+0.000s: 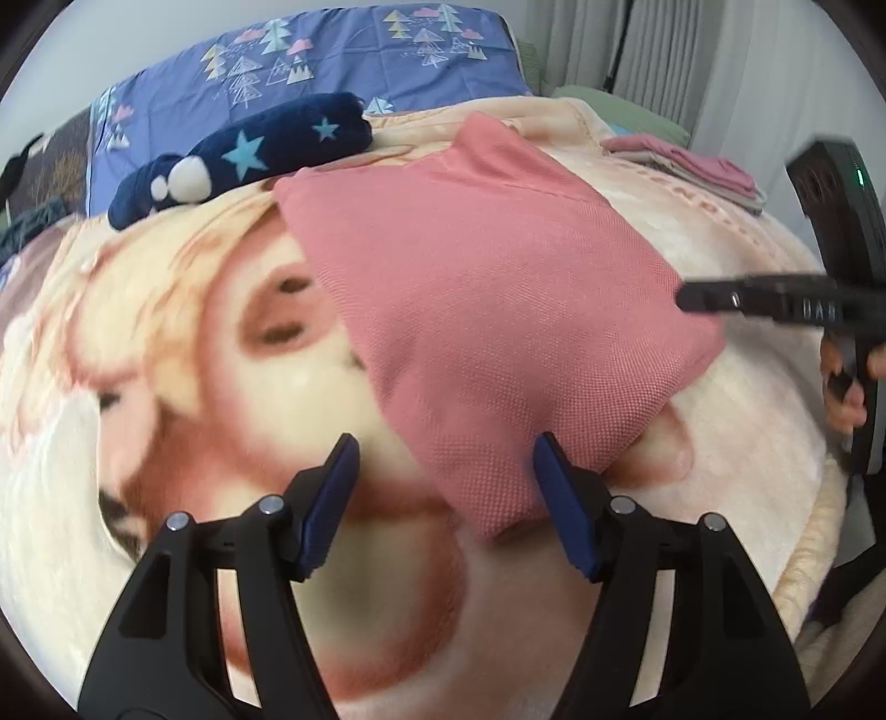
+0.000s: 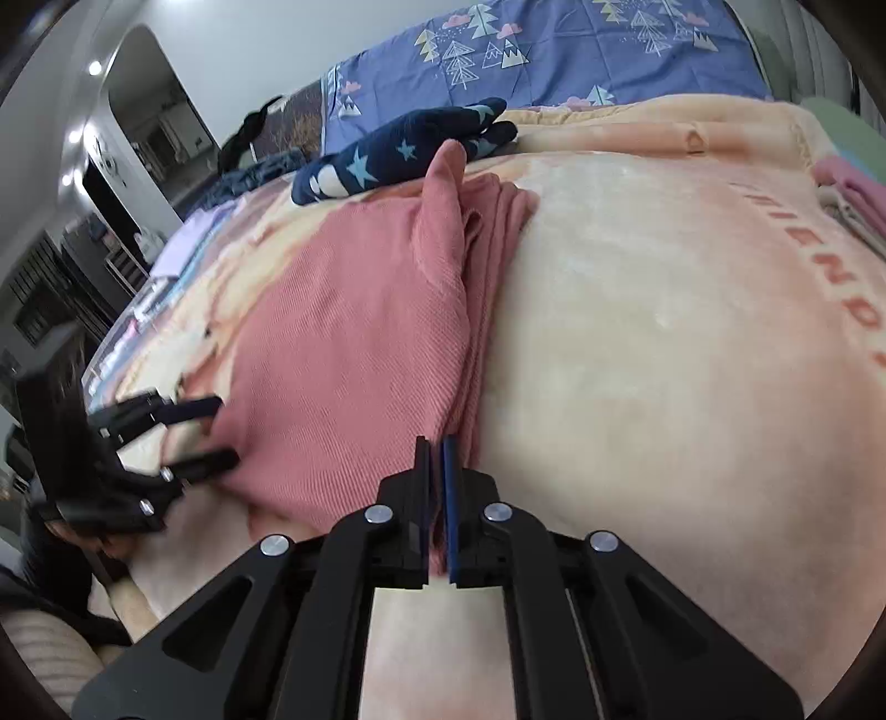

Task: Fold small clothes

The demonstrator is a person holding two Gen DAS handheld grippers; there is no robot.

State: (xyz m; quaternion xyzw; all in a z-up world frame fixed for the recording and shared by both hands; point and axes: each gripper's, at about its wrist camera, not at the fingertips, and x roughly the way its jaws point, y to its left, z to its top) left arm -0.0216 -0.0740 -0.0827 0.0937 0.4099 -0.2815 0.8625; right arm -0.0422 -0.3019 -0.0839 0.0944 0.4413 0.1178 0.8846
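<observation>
Two grippers at one pink garment (image 1: 498, 310) on a printed blanket (image 1: 183, 387).

Left gripper (image 1: 446, 487): fingers wide apart, holding nothing. Near corner of the garment between the blue pads (image 1: 559, 498), close to the right-side pad; contact not discernible. Same gripper in the right wrist view (image 2: 213, 432): fingers spread, tips just at the garment's left edge.

Right gripper (image 2: 437, 487): fingers nearly together, a thin strip of pink cloth pinched between them at the garment's near right edge. In the left wrist view (image 1: 689, 296): blurred, tip at the garment's right edge, a hand (image 1: 847, 382) on the handle.

Garment: folded, lying flat across the middle of the blanket. Right edge stacked in several layers (image 2: 487, 288). One pointed corner (image 2: 446, 166) raised at the far end.

Navy item with pale stars (image 1: 266, 149): beyond the garment, on the blanket's far edge. Blue bedding with tree print (image 1: 343, 61): behind it. Stack of folded pink and pale clothes (image 1: 698, 166): far right on the blanket, well apart from the garment. Curtain (image 1: 653, 50): upper right.
</observation>
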